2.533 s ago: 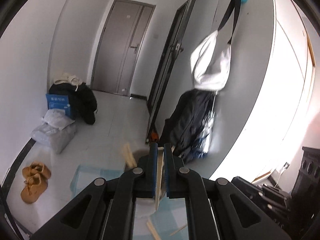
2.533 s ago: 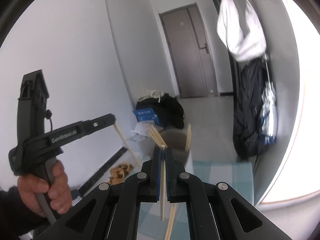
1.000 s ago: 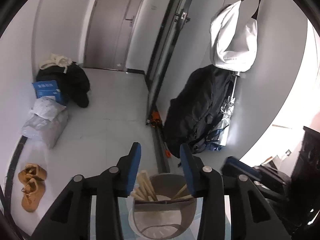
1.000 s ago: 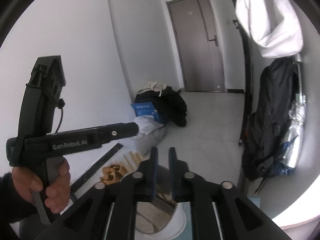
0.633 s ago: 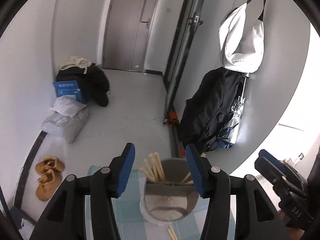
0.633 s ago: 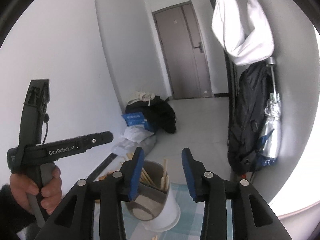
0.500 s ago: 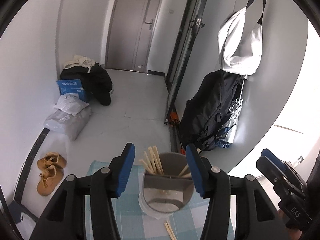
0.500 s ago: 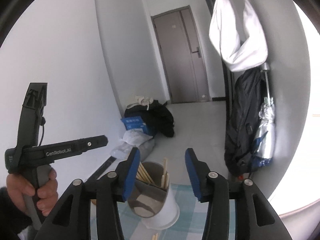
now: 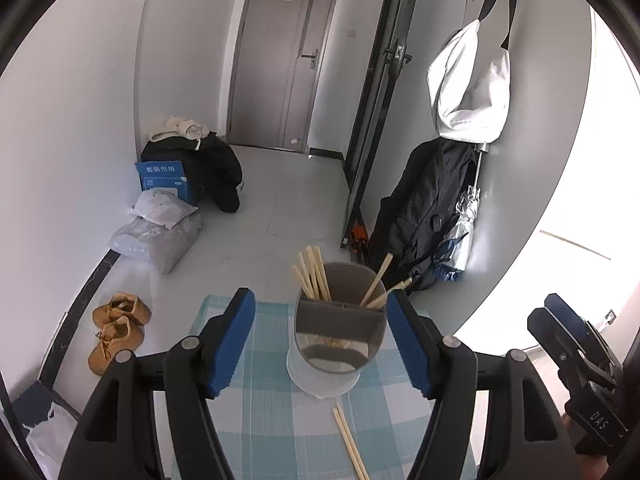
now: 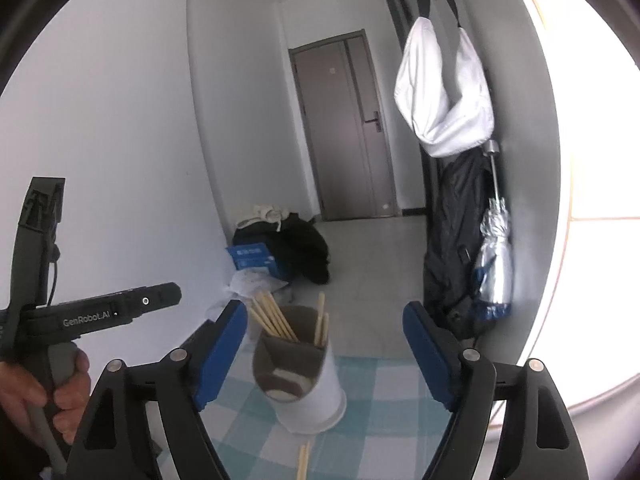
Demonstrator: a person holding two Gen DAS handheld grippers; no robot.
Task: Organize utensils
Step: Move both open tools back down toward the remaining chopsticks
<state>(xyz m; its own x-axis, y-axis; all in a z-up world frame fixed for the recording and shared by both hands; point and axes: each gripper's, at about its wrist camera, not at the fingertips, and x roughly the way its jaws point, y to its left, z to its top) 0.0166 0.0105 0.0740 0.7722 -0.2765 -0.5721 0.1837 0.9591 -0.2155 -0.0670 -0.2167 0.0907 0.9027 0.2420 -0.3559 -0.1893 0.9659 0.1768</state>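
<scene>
A white utensil holder with a grey divided insert stands on a blue-checked cloth. Several wooden chopsticks stick up out of it. A loose pair of chopsticks lies on the cloth in front of the holder. My left gripper is back from the holder, its jaws opening, with nothing between them. In the right wrist view the holder and its chopsticks show beyond my right gripper, whose jaws are opening and empty too. A hand holds the left gripper at the left edge.
Beyond the table edge the floor holds tan shoes, grey sacks and a blue box. A dark coat, a folded umbrella and a white bag hang on the right wall. A grey door is at the back.
Both grippers were shut on chopsticks earlier; now both are empty with jaws wider, and have drawn back from the holder, which shows farther off with the chopsticks standing in it.
</scene>
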